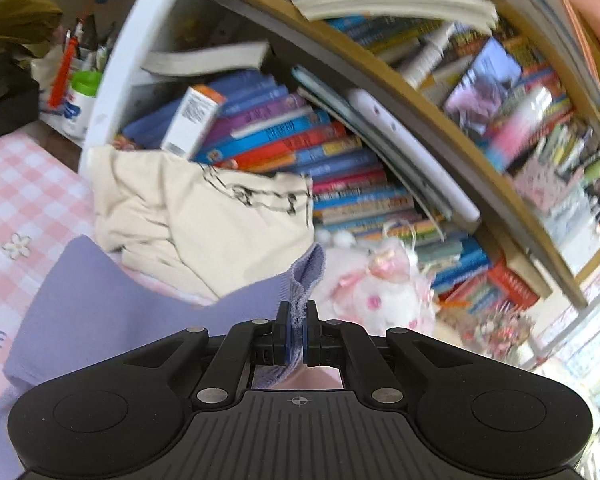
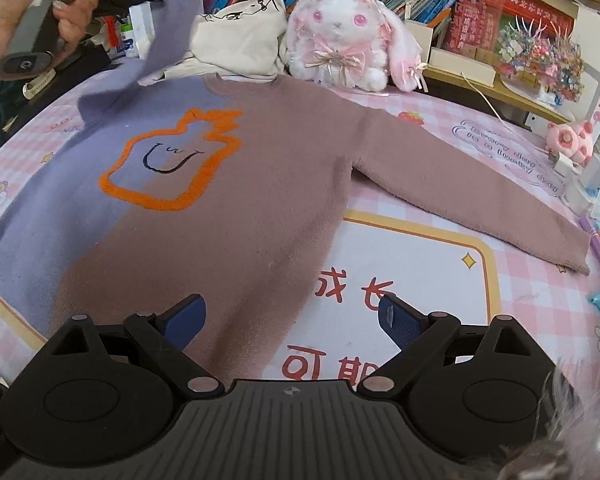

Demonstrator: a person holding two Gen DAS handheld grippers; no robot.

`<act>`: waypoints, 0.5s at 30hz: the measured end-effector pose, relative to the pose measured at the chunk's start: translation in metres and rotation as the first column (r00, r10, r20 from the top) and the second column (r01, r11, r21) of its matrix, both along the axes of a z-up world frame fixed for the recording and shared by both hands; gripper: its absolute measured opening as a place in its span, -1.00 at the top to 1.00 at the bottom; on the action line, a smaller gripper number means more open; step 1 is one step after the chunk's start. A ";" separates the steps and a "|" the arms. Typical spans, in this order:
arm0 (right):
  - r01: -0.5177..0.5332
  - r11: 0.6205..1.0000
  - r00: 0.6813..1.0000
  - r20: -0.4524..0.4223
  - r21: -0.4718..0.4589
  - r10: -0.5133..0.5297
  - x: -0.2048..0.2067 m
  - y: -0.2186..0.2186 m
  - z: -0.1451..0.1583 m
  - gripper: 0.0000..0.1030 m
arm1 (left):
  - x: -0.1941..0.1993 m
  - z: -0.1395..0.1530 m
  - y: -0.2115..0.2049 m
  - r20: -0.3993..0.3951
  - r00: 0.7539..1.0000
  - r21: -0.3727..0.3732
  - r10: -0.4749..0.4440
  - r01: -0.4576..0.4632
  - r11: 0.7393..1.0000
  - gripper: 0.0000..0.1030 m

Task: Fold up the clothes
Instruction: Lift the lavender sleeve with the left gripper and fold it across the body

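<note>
A: L claw (image 1: 298,330)?
B: Clamped tight on lilac cuff of the fuzzy lilac-and-mauve sweater (image 2: 204,200); sleeve raised.
A: R claw (image 2: 292,320)?
B: Wide apart, empty, above hem. Sweater's flat on pink-check worktop (image 2: 520,280).

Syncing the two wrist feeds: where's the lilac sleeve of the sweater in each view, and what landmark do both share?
Left wrist: the lilac sleeve fills the lower left, its cuff pinched between the shut pads of the left gripper.
Right wrist: the sleeve rises at upper left from the sweater's shoulder toward the hand holding that gripper.
Shared landmark: the cream printed garment, heaped in front of the books.
</note>
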State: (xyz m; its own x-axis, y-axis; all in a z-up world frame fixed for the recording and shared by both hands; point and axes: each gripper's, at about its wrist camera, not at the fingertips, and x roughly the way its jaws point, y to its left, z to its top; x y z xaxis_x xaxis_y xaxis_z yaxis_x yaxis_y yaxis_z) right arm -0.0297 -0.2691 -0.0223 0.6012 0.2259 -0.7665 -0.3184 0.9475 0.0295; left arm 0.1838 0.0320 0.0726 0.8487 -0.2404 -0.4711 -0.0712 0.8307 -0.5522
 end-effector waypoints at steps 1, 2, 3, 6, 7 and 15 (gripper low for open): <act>-0.003 1.000 1.000 0.000 0.005 0.003 0.000 -0.001 0.000 -0.82 | 0.002 -0.002 -0.004 -0.007 1.000 0.003 -0.004 0.004 1.000 0.94; -0.006 1.000 1.000 0.000 0.010 0.006 -0.001 -0.002 0.000 -0.82 | 0.004 -0.003 -0.008 -0.013 1.000 0.006 -0.007 0.007 1.000 0.94; -0.009 1.000 1.000 -0.001 0.016 0.009 -0.001 -0.003 0.000 -0.81 | 0.006 -0.005 -0.013 -0.020 1.000 0.009 -0.011 0.011 1.000 0.94; -0.012 1.000 1.000 -0.010 0.028 0.012 -0.001 -0.006 -0.001 -0.80 | 0.010 -0.009 -0.025 -0.035 0.999 0.026 -0.026 0.027 0.999 0.94; -0.011 0.999 1.000 -0.013 0.030 0.011 -0.001 -0.007 -0.001 -0.80 | 0.011 -0.011 -0.029 -0.039 0.999 0.027 -0.031 0.032 0.999 0.94; 0.018 0.999 0.999 -0.043 0.036 -0.016 -0.002 -0.015 -0.003 -0.80 | 0.018 -0.026 -0.058 -0.091 0.992 0.075 -0.085 0.092 0.993 0.92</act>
